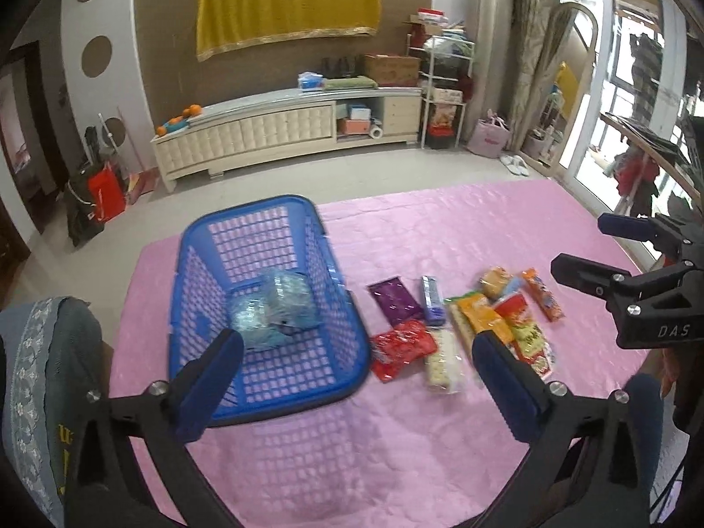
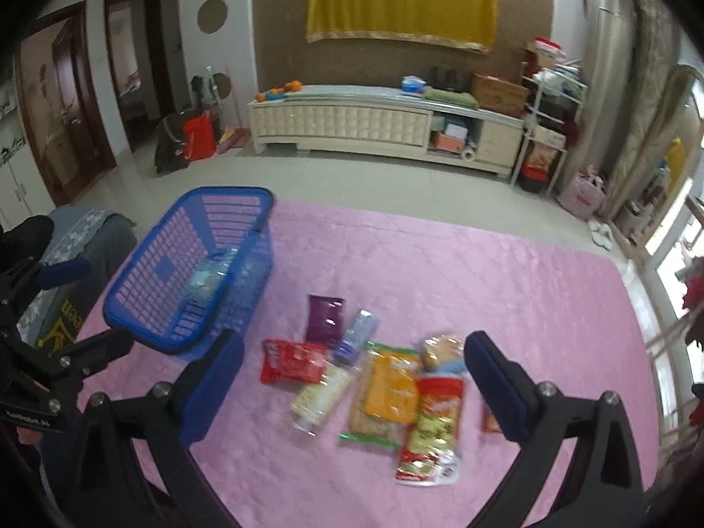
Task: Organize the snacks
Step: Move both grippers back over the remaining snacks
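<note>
A blue plastic basket (image 1: 264,203) (image 2: 220,193) stands on the left of the pink tablecloth (image 1: 462,229) and holds shiny blue-green packets (image 1: 281,312) (image 2: 207,279). To its right lie several loose snacks: a purple packet (image 1: 394,303) (image 2: 324,320), a red packet (image 1: 402,347) (image 2: 292,361), a white cracker pack (image 1: 442,363) (image 2: 319,396), an orange pack (image 1: 479,314) (image 2: 389,389) and a red-yellow packet (image 1: 528,334) (image 2: 433,431). My left gripper (image 1: 356,369) (image 2: 101,303) hovers open above the basket's near right corner. Above the snacks, my right gripper (image 2: 352,374) (image 1: 585,244) stands open and holds nothing.
A chair with a grey-blue patterned cover (image 1: 44,352) (image 2: 88,237) stands against the table's left side. Past the table's far edge is tiled floor, then a white TV cabinet (image 1: 286,127) (image 2: 352,121). The right half of the tablecloth (image 2: 506,286) is bare.
</note>
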`<state>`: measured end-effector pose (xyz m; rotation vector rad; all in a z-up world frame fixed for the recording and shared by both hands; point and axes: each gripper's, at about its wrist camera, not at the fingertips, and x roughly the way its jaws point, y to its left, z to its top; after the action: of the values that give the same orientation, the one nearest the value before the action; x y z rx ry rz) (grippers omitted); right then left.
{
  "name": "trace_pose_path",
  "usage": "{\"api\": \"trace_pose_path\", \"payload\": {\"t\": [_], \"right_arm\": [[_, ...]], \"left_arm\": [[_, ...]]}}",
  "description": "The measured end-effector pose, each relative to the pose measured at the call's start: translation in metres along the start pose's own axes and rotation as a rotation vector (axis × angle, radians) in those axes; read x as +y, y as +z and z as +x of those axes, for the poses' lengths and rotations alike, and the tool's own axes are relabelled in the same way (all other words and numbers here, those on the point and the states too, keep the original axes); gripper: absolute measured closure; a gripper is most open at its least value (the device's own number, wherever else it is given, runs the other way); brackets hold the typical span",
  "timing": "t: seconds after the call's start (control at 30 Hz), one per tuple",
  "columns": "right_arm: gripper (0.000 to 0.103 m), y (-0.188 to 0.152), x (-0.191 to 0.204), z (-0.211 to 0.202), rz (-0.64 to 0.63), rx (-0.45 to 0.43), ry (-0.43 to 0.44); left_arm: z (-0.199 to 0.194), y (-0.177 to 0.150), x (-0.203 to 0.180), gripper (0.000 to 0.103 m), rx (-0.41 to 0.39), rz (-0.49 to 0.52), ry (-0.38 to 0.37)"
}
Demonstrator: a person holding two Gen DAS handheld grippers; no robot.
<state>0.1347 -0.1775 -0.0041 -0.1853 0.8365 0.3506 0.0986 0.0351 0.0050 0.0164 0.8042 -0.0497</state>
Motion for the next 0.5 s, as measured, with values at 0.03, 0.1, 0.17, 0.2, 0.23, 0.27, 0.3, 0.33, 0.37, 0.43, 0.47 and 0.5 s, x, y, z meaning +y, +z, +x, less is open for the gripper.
{"api": "trace_pose_path", "payload": {"t": [0.03, 0.1, 0.17, 0.2, 0.23, 0.27, 0.3, 0.33, 0.37, 0.43, 0.47, 0.5], "right_arm": [[0.001, -0.004, -0.003, -0.001, -0.004, 0.005, -0.014], [0.001, -0.016, -0.015, 0.000, -0.003, 0.037, -0.037], [0.001, -0.026, -0.025, 0.001, 0.018, 0.063, -0.042], [0.001, -0.032, -0.031, 0.002, 0.033, 0.072, -0.042], [0.001, -0.038, -0.036, 0.001, 0.038, 0.074, -0.050], [0.001, -0.043, -0.040, 0.001, 0.041, 0.068, -0.062], [0.001, -0.046, -0.044, 0.000, 0.043, 0.059, -0.067], [0.001, -0.050, -0.048, -0.001, 0.051, 0.052, -0.077], [0.001, -0.055, -0.052, 0.000, 0.057, 0.056, -0.105], [0.001, -0.062, -0.058, 0.002, 0.048, 0.067, -0.124], [0.001, -0.066, -0.060, 0.003, 0.040, 0.079, -0.130], [0.001, -0.070, -0.063, 0.007, 0.037, 0.103, -0.133]], "left_arm": [[0.002, -0.002, -0.008, 0.000, 0.005, 0.009, -0.006], [0.004, -0.005, -0.018, 0.000, 0.013, 0.019, -0.021], [0.010, -0.008, -0.031, 0.000, 0.029, 0.028, -0.040], [0.013, -0.011, -0.037, 0.000, 0.037, 0.034, -0.048], [0.016, -0.013, -0.040, 0.000, 0.043, 0.037, -0.053], [0.018, -0.016, -0.045, 0.000, 0.051, 0.042, -0.059], [0.023, -0.019, -0.051, 0.000, 0.063, 0.046, -0.063], [0.026, -0.020, -0.054, 0.000, 0.071, 0.048, -0.067], [0.031, -0.022, -0.059, 0.000, 0.087, 0.052, -0.075], [0.041, -0.026, -0.067, 0.000, 0.114, 0.054, -0.093], [0.044, -0.029, -0.070, 0.000, 0.122, 0.054, -0.097], [0.050, -0.031, -0.074, 0.000, 0.134, 0.057, -0.101]]}}
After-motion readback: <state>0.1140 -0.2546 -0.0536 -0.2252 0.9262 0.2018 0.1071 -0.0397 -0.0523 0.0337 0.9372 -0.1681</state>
